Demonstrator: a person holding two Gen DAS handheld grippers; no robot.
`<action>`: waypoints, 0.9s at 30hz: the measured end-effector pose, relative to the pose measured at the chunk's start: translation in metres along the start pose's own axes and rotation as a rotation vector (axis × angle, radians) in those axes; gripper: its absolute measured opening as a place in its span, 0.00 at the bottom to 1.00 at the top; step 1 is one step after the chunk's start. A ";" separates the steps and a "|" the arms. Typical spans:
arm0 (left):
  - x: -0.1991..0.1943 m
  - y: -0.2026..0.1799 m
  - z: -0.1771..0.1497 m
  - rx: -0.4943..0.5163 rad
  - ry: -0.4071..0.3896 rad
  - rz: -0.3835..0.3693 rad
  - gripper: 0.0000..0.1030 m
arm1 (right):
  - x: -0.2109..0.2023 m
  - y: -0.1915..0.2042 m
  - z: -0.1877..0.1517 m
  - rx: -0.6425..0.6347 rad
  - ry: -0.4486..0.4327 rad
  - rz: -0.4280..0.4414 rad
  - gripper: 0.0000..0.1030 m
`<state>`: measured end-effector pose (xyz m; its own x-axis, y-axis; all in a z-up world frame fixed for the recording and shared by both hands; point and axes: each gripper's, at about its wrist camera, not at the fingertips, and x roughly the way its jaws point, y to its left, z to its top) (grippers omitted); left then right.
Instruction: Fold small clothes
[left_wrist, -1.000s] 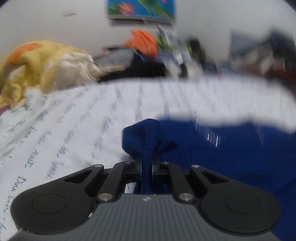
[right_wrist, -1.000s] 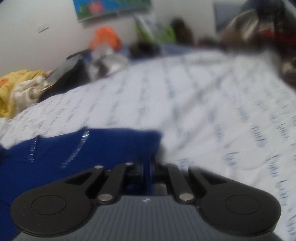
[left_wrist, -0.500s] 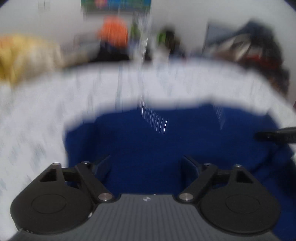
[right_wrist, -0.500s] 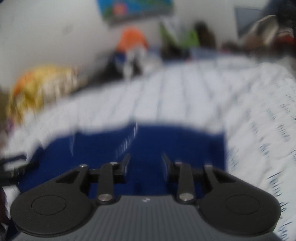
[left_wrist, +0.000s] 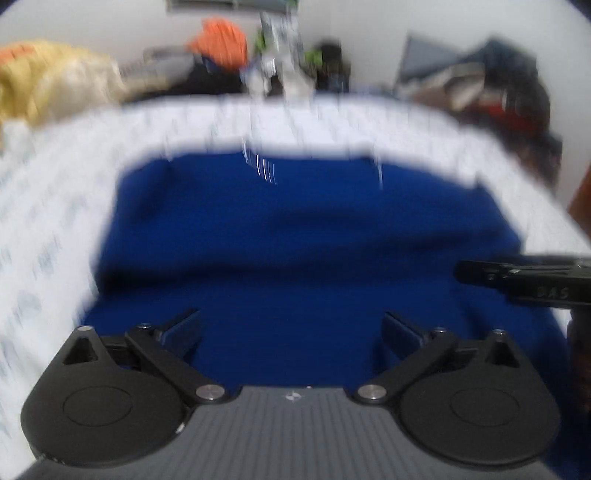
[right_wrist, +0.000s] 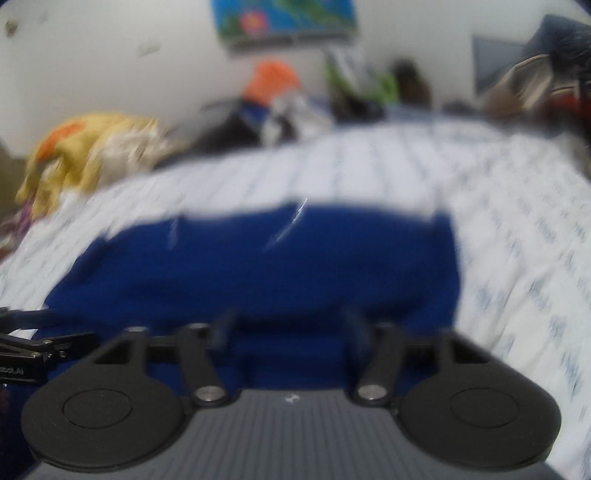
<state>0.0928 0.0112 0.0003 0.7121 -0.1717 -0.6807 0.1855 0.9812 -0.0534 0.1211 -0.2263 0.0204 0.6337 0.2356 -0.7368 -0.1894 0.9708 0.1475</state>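
Both jaws are opening, nothing pinched: left gripper (left_wrist: 291, 332) wide, right gripper (right_wrist: 291, 328) narrower, over the blue garment (left_wrist: 295, 240). Best regrasp matching edges evenly.

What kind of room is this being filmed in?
Most likely a bedroom in a home. A blue garment lies on a bed sheet printed with handwriting, a pile of yellow cloth and other clutter sits along the far edge, and a colourful picture hangs on the wall.
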 end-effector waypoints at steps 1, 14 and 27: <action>0.002 -0.006 -0.009 0.066 -0.017 0.050 1.00 | 0.001 0.004 -0.011 -0.065 -0.030 -0.027 0.70; -0.035 0.000 -0.057 -0.001 0.002 0.125 1.00 | -0.062 0.020 -0.077 -0.065 -0.037 -0.068 0.88; -0.089 0.026 -0.102 -0.052 0.039 0.161 1.00 | -0.124 0.004 -0.123 -0.085 0.030 -0.166 0.95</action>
<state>-0.0349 0.0614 -0.0155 0.7026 -0.0098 -0.7115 0.0353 0.9992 0.0211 -0.0501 -0.2577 0.0310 0.6392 0.0699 -0.7659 -0.1476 0.9885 -0.0330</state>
